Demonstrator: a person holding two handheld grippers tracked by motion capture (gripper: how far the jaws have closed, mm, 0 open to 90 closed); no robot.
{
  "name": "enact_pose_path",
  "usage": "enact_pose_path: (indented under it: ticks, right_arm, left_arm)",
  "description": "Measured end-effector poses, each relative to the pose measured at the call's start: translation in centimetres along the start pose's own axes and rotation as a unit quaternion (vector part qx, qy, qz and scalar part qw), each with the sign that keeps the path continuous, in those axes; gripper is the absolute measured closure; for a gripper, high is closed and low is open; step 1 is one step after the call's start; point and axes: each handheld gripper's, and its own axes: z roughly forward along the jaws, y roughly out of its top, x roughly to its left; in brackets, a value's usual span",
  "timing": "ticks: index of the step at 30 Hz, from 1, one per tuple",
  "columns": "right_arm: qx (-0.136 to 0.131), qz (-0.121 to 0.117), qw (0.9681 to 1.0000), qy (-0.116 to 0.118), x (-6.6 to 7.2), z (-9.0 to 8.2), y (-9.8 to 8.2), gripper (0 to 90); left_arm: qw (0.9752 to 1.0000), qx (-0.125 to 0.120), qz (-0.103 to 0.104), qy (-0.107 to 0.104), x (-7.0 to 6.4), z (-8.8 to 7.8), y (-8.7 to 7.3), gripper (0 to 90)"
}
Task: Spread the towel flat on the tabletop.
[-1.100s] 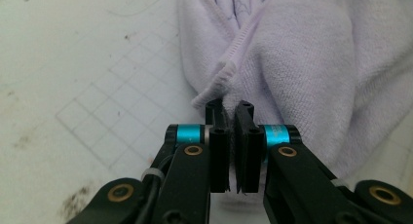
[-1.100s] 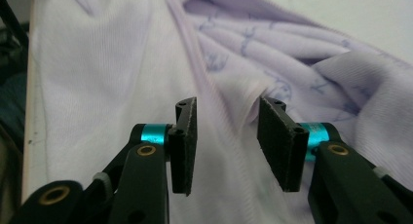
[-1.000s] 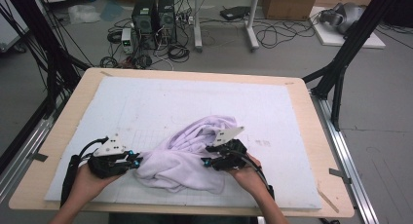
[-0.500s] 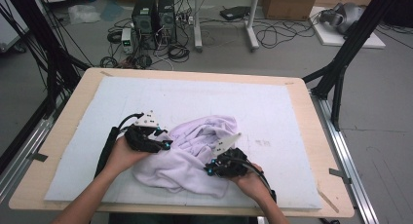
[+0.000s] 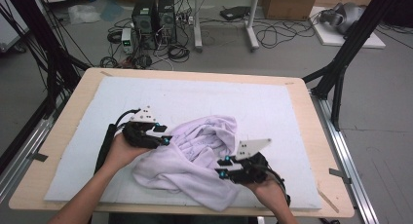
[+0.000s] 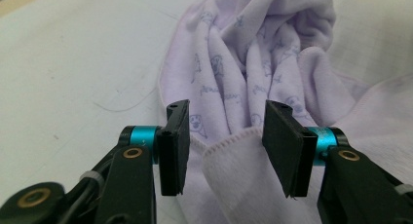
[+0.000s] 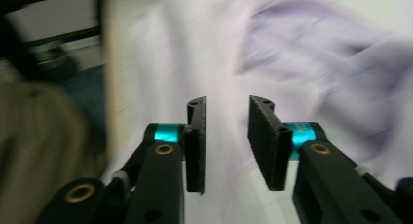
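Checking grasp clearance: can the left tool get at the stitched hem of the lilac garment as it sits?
Probably yes. The left tool is open, jaws standing either side of a stitched hem fold of the lilac garment, nothing between them. Whether the pads touch cloth yet, I cannot tell.

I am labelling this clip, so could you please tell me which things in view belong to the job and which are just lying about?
In use:
lilac garment
left gripper, open
right gripper, open
white mat

Lying about:
computer towers
floor cables
cardboard box
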Motion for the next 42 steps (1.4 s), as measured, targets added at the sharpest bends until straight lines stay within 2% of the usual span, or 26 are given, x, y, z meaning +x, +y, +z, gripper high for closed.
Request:
enact_pose_path:
  ticks: [2,3,4,7,8,9,10,11,12,13,14,16,17,19,20,23,25,29,32,33,35,37,39,42]
  right_arm:
    - [0.016,-0.010,0.9994,-0.030,-1.2,1.8,0.7,63.6]
    - [0.025,-0.012,0.9990,-0.035,-1.6,2.8,0.9,63.2]
    - [0.034,-0.018,0.9983,-0.043,-1.9,3.8,1.0,61.5]
    - [0.055,-0.028,0.9964,-0.058,-2.3,5.9,1.1,61.3]
    - [0.074,-0.033,0.9947,-0.063,-2.5,6.8,0.9,62.3]
    - [0.074,-0.033,0.9947,-0.063,-2.5,6.8,0.9,62.3]
    - [0.083,-0.031,0.9940,-0.064,-2.5,7.2,0.7,64.2]
    - [0.095,-0.032,0.9930,-0.063,-2.6,7.4,0.6,68.0]
    - [0.104,-0.031,0.9925,-0.057,-2.6,7.7,0.4,73.4]
    - [0.099,-0.031,0.9935,-0.047,-2.6,7.7,0.4,80.2]
    - [0.102,-0.032,0.9935,-0.039,-2.5,7.7,0.4,85.7]
    - [0.107,-0.047,0.9926,-0.035,-2.2,7.7,0.5,88.6]
    - [0.108,-0.044,0.9928,-0.029,-2.2,7.5,0.5,90.0]
    - [0.106,-0.037,0.9935,-0.018,-2.1,7.1,0.4,90.0]
    - [0.106,-0.040,0.9935,-0.017,-1.9,6.8,0.4,90.0]
    - [0.102,-0.044,0.9937,-0.015,-1.2,5.6,0.0,90.0]
    - [0.097,-0.034,0.9947,-0.010,-0.9,4.4,-1.0,90.0]
    - [0.100,-0.021,0.9947,-0.004,-0.3,3.4,-2.3,90.0]
    - [0.089,-0.012,0.9959,-0.012,0.0,2.2,-2.8,89.7]
    - [0.079,-0.014,0.9967,-0.016,-0.1,1.9,-2.7,89.3]
    - [0.060,-0.008,0.9979,-0.025,-0.4,1.7,-2.0,81.7]
    - [0.038,-0.012,0.9986,-0.036,-0.9,2.1,-1.0,72.8]
    - [0.038,-0.019,0.9985,-0.035,-1.5,3.2,-0.1,68.8]
    - [0.038,-0.030,0.9981,-0.039,-1.9,5.1,0.8,60.4]
  left_arm:
    - [0.9999,0.007,-0.006,0.004,0.6,1.1,0.3,54.2]
    - [0.9998,0.010,-0.011,0.012,0.8,1.7,0.3,54.2]
    - [0.9997,0.020,-0.008,0.015,1.2,2.3,0.3,54.1]
    - [0.9984,0.049,-0.018,0.021,1.9,4.4,-0.1,53.9]
    - [0.9972,0.067,-0.019,0.025,2.1,5.0,-0.3,56.1]
    - [0.9957,0.086,-0.023,0.026,2.4,5.7,-0.6,56.1]
    - [0.9944,0.098,-0.028,0.027,2.6,6.2,-0.9,61.7]
    - [0.9951,0.089,-0.036,0.026,2.8,6.0,-1.0,65.2]
    - [0.9954,0.089,-0.026,0.024,2.9,5.9,-1.0,77.0]
    - [0.9950,0.094,-0.018,0.028,2.8,5.8,-1.0,84.5]
    - [0.9947,0.097,-0.014,0.032,2.7,5.7,-1.0,85.5]
    - [0.9938,0.103,-0.007,0.041,2.6,5.1,-1.0,86.0]
    - [0.9947,0.091,-0.016,0.045,2.6,4.6,-1.2,86.2]
    - [0.9948,0.083,-0.019,0.056,2.8,3.2,-1.6,86.2]
    - [0.9946,0.080,-0.028,0.059,2.8,2.4,-2.0,86.1]
    - [0.9940,0.076,-0.033,0.071,2.7,-0.2,-3.7,86.1]
    - [0.9935,0.072,-0.038,0.079,2.4,-1.7,-5.1,86.1]
    - [0.9936,0.059,-0.055,0.079,1.5,-4.2,-8.1,86.1]
    - [0.9949,0.052,-0.047,0.072,0.4,-5.4,-9.4,86.1]
    - [0.9956,0.049,-0.044,0.067,0.1,-5.6,-9.4,85.7]
    - [0.9961,0.040,-0.033,0.071,0.0,-5.8,-8.8,81.1]
    - [0.9965,0.022,-0.033,0.073,0.3,-5.7,-7.6,67.9]
    - [0.9970,0.010,-0.028,0.072,0.8,-5.0,-6.1,63.5]
    - [0.9975,0.009,-0.022,0.067,1.3,-3.1,-4.3,59.7]
